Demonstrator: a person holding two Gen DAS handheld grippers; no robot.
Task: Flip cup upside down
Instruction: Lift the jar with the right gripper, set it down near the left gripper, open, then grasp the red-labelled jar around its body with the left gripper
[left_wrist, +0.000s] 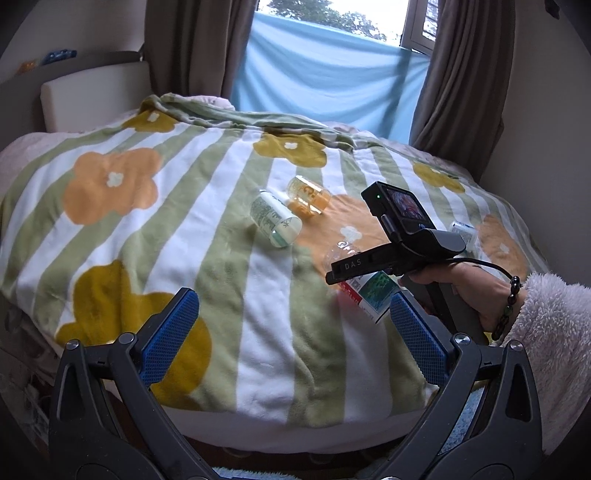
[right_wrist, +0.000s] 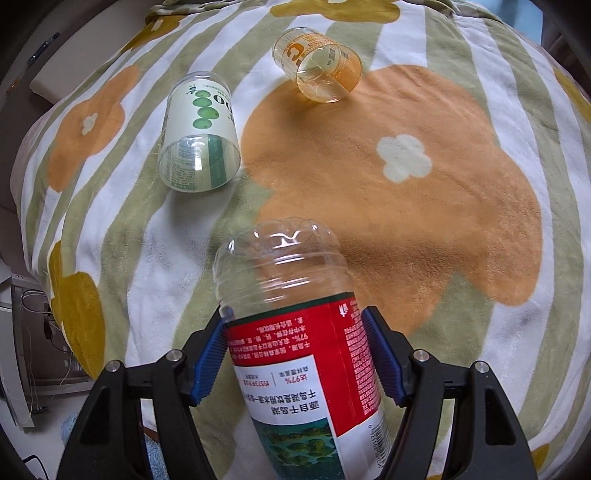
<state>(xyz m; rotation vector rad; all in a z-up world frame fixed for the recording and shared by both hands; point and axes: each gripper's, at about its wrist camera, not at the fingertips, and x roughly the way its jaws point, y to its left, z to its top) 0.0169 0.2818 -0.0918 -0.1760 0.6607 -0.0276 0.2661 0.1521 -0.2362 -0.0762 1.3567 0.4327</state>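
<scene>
On the far left, a cream padded headboard stands beside brown curtains, with a pale blue sheet hung across the window between them. A plush blanket with green and white stripes and orange and mustard flowers covers the bed. The left gripper hovers over the near edge of the blanket, its blue ribbed pads spread wide apart with nothing between them.

Left of centre, a clear plastic cup with a green-and-white label lies on its side on the blanket, its open mouth toward the near side. To its right and farther away, a clear orange-tinted plastic cup also lies on its side, partly on a large orange flower.

Nearer and to the right, the right gripper is clamped on a clear plastic cup with a red, white and green printed label, blue pads pressing both sides of the label. The cup is held above the blanket, its closed ridged base pointing away toward the far side. In the left wrist view, a hand in a fluffy white sleeve, wearing a beaded bracelet, grips the tool's handle.
</scene>
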